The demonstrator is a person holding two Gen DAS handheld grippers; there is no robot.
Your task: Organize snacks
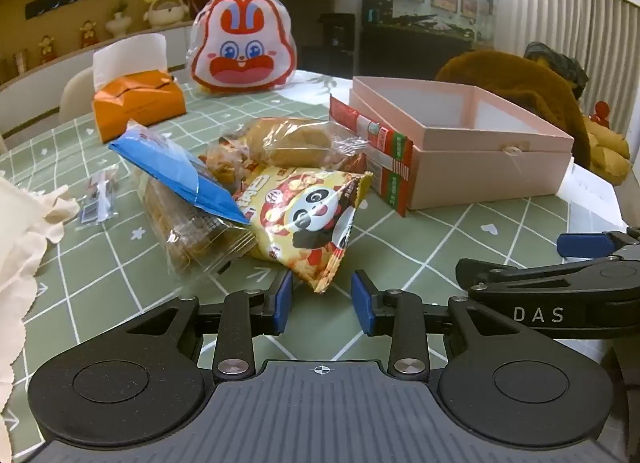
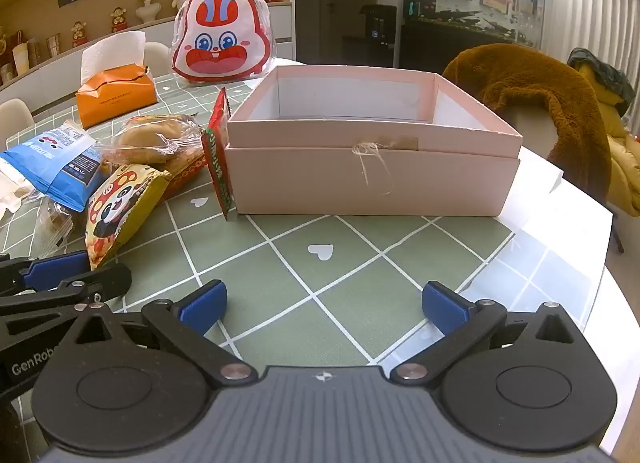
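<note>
You are at the very start of the sorting, as far as the pictures show: the pink box [image 2: 372,171] stands open on the green checked tablecloth [image 2: 340,295], and what can be seen of its inside is bare (the near wall hides part of the floor, so a flat packet lying low could escape notice).

All the snacks lie outside it, heaped to the box's left. The yellow panda bag [image 1: 316,223] lies nearest you, with the blue packet [image 1: 180,175] resting on a clear-wrapped biscuit pack [image 1: 192,231] beside it, and a wrapped bread roll [image 1: 292,143] behind. A red and green packet [image 2: 218,159] stands on edge against the box's left wall, touching it but not in it.

Your left gripper [image 1: 322,301] has its jaws set narrow but apart, with the lower corner of the panda bag just at their tips; the pads do not press on it, so nothing is held. Your right gripper [image 2: 322,305] is spread wide over bare cloth in front of the box, empty too.

So every packet is left to move. The panda bag looks like the first candidate, and the rabbit-face bag [image 1: 244,47] and orange tissue pack [image 1: 138,103] at the far side may or may not belong to the job.
</note>
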